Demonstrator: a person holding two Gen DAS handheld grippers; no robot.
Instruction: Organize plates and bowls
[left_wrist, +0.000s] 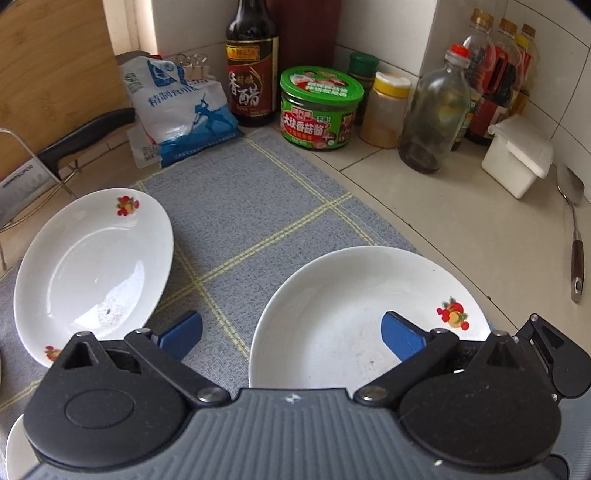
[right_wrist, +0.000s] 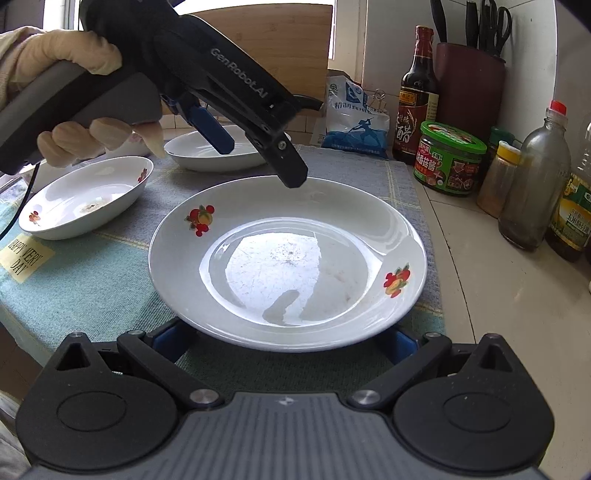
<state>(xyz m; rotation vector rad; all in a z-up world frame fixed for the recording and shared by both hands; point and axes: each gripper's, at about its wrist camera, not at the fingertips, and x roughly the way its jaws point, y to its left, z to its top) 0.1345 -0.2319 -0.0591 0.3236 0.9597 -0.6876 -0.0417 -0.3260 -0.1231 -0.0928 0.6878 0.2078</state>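
Several white dishes with fruit decals lie on a grey checked mat. My left gripper is open; its right blue finger hovers over the right-hand plate, and a deep plate with residue lies to the left. From the right wrist, a large plate fills the middle, its near rim covering the tips of my open right gripper. A gloved hand holds the left gripper above that plate's far rim. Two more dishes lie behind.
At the back stand a vinegar bottle, a salt bag, a green-lidded jar, spice jars and bottles. A white box and a spatula lie on the counter at right. A knife rests in a rack at left.
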